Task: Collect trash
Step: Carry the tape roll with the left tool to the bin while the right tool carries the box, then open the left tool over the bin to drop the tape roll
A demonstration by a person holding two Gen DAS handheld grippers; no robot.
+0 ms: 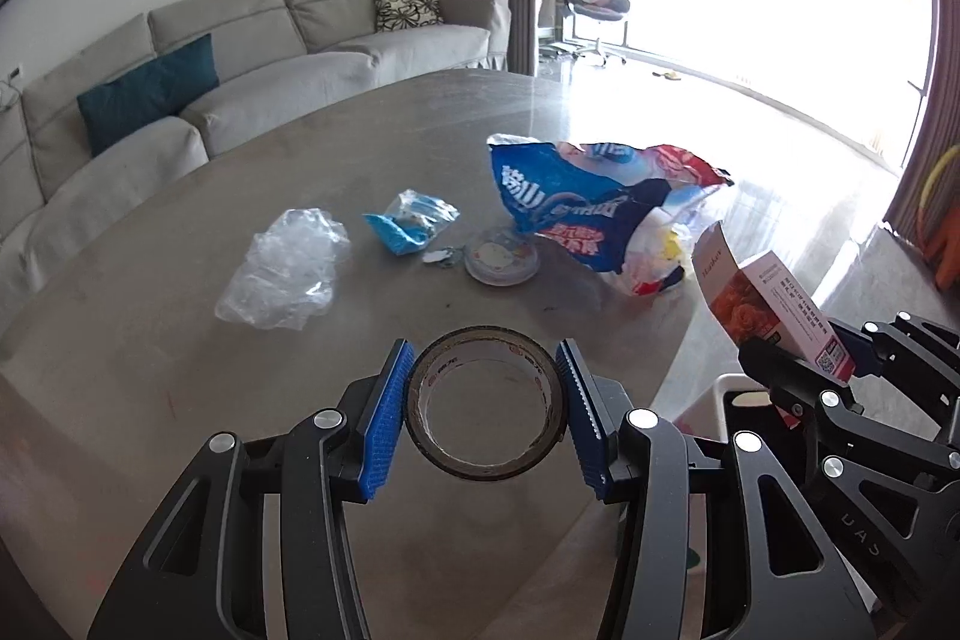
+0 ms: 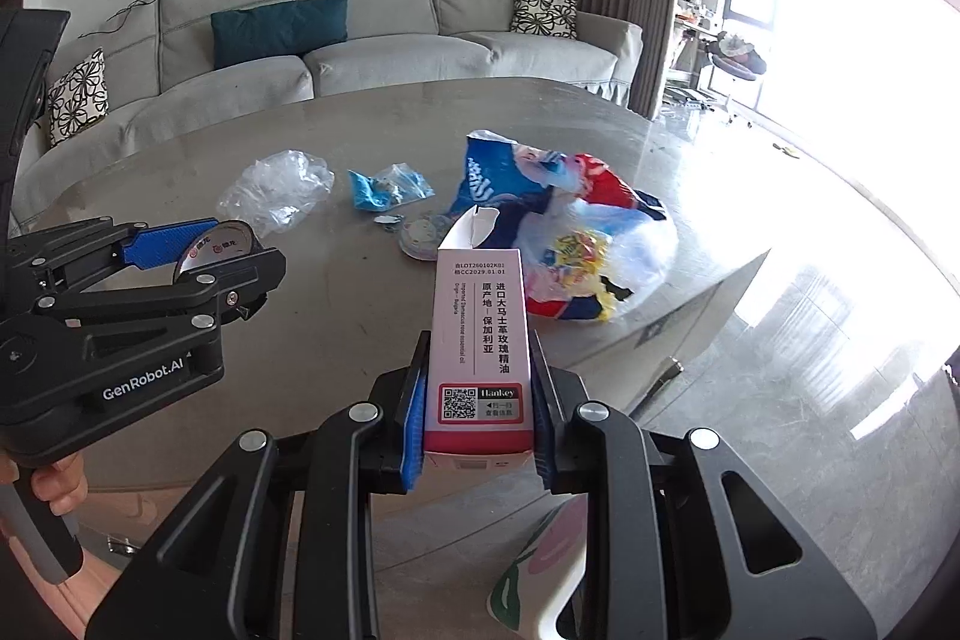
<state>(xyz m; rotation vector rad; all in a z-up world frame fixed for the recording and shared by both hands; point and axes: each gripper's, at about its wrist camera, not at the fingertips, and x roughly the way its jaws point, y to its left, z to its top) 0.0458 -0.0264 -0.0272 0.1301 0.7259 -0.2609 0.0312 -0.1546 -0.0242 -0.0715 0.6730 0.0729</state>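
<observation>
My left gripper (image 1: 485,409) is shut on a tape roll (image 1: 486,463), its blue pads pressing the roll's two sides above the round grey table (image 1: 180,340). My right gripper (image 2: 480,400) is shut on a pink and white carton (image 2: 480,334) with an open top flap; in the left wrist view that carton (image 1: 774,316) shows at the right. On the table lie a crumpled clear plastic bag (image 1: 282,268), a small blue packet (image 1: 408,223), a round lid (image 1: 501,256) and a large blue and red snack bag (image 1: 600,202). In the right wrist view the left gripper (image 2: 198,253) hangs at the left with the tape roll (image 2: 219,244).
A grey sofa (image 1: 270,52) with cushions runs behind the table. Bright glossy floor (image 2: 810,340) lies to the right toward the window. A white bin rim (image 1: 726,388) shows below the table edge, and a patterned white container (image 2: 540,580) sits under my right gripper. A hand (image 2: 54,484) holds the left handle.
</observation>
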